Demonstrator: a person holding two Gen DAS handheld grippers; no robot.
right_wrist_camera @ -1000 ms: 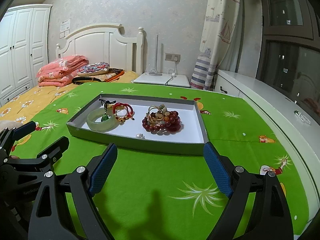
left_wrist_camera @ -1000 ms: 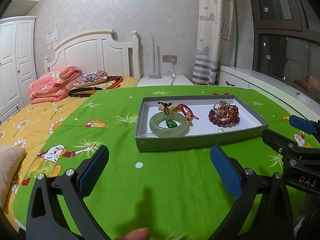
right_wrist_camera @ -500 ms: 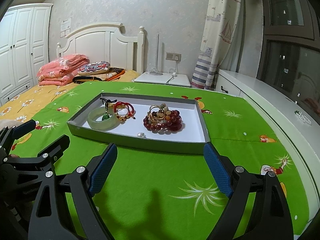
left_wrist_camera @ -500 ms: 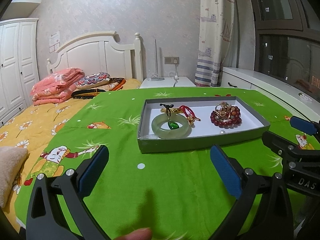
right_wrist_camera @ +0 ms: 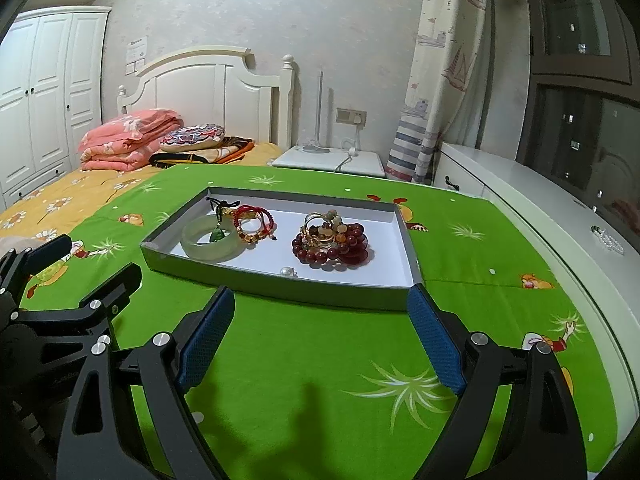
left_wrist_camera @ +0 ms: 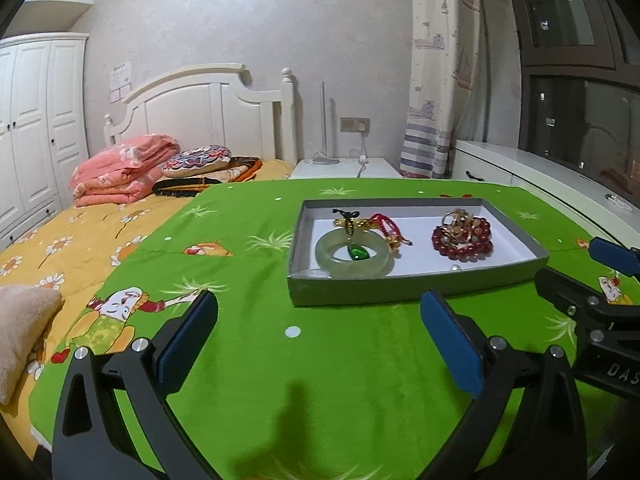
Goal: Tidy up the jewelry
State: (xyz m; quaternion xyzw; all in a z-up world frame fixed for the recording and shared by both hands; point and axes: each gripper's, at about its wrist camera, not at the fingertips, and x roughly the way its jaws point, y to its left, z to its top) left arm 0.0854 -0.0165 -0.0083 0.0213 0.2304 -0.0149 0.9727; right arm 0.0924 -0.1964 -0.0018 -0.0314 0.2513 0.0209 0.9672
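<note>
A: Hovering low over the green bedspread (left_wrist_camera: 320, 360), both sets of tongs spread wide and gripping nothing. Left tongs (left_wrist_camera: 318, 322) sitting near the front edge of the bed, right tongs (right_wrist_camera: 320, 320) alongside, both aiming at the grey tray (right_wrist_camera: 320, 294).

B: Resting mid-bed toward the window-side edge, that tray, shallow cardboard with a white floor. Probably keeping small pieces from sinking into the soft cover.

A: Lying flat at the tray's left end, a smooth pale jade bangle (left_wrist_camera: 352, 254), with a green pendant (left_wrist_camera: 357, 251) sitting inside its ring. Touching it, a red cord bracelet (right_wrist_camera: 256, 222) with gold bits.

B: Heaped at the right end, glossy dark red beads (right_wrist_camera: 332, 250) tangled with gold rings. Sitting alone by the near wall, a tiny pearl (right_wrist_camera: 286, 271).

A: Fitting either sorted already or waiting for untangling, hard calling it.
</note>
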